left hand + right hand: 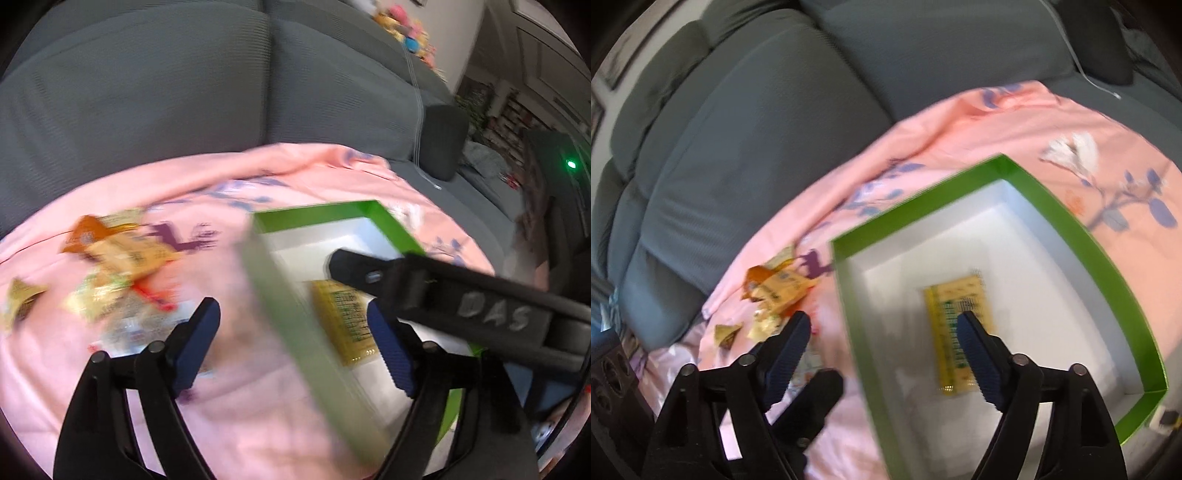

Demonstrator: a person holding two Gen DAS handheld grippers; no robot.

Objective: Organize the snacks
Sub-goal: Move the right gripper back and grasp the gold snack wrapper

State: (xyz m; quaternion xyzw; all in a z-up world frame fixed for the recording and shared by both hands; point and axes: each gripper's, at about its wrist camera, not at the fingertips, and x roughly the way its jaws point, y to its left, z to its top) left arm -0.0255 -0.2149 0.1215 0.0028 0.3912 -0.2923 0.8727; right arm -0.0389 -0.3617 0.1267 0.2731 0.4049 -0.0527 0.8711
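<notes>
Through the left wrist camera, my left claw (291, 341) stands wide and empty, straddling the near wall of the shallow green cardboard box with white inside (391, 218). The blurred heap of loose yellow and orange snack packets (122, 266) lies up-left of it on the pink floral cloth (258, 406).

Through the right wrist camera, my right claw (884, 347) is also wide, holding nothing; the flat yellow snack packet (955, 314) lies inside the box, long axis running away from me. I judge the left claw nearer the heap.

A pink floral cloth (997, 122) drapes a grey sofa (746, 122).
</notes>
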